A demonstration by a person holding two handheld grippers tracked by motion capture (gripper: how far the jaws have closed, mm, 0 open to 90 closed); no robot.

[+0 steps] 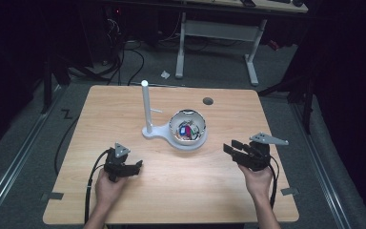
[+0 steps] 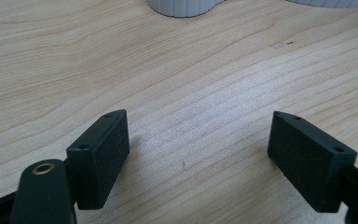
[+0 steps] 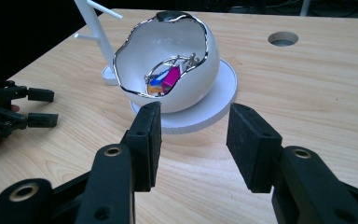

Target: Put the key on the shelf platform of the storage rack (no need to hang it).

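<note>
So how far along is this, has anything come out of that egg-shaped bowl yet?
It looks like the very start. The white bowl holds colourful bits and metal wire, and the white stand beside it carries nothing. The right gripper points at the bowl, jaws apart with nothing between them. The left gripper is open over the bare table. Reaching in and grasping are all left.

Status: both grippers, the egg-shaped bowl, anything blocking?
Left gripper open, empty. Right gripper open, empty, facing the bowl. Bowl on its white base, untouched. Path clear.

White eggshell-shaped bowl (image 1: 188, 129) sits upright, mid-table.
</note>
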